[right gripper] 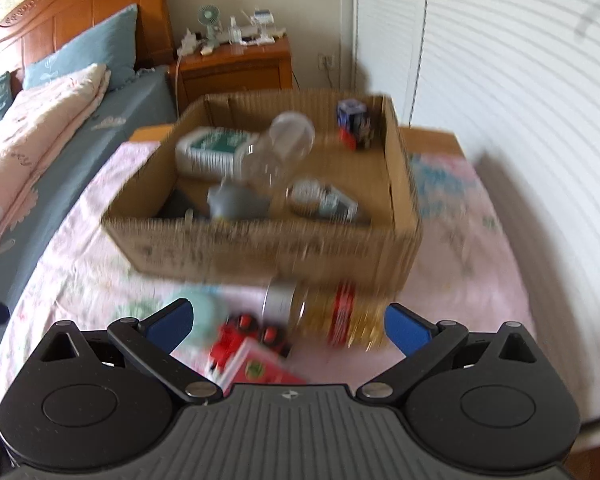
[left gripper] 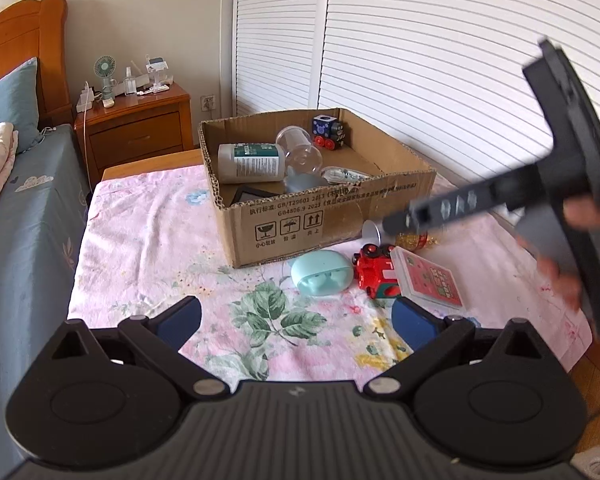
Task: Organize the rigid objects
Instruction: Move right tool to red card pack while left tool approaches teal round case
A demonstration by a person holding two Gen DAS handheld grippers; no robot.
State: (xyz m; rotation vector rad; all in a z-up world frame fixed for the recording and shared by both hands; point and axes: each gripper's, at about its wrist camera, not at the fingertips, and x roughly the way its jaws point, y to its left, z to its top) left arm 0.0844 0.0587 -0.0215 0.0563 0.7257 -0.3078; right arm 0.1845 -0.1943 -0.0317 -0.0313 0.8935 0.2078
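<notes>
A cardboard box [left gripper: 300, 220] stands on a floral cloth and holds a white bottle [left gripper: 252, 162], a clear cup [left gripper: 300, 150] and a blue toy block [left gripper: 328, 130]. In front of it lie a mint earbud case [left gripper: 322, 272], a red toy train [left gripper: 374, 270], a red card box [left gripper: 432, 282] and a jar with gold contents [right gripper: 332, 314]. My left gripper [left gripper: 296, 320] is open and empty, short of the case. My right gripper [right gripper: 286, 326] is open above the jar, train [right gripper: 240, 336] and card box [right gripper: 260, 372]; it shows from the side in the left wrist view [left gripper: 392, 224].
A bed with blue sheet [left gripper: 24, 216] lies left. A wooden nightstand [left gripper: 136, 124] with a small fan stands behind. White louvered doors [left gripper: 420, 60] fill the back right. The table's right edge [left gripper: 580, 356] drops to the floor.
</notes>
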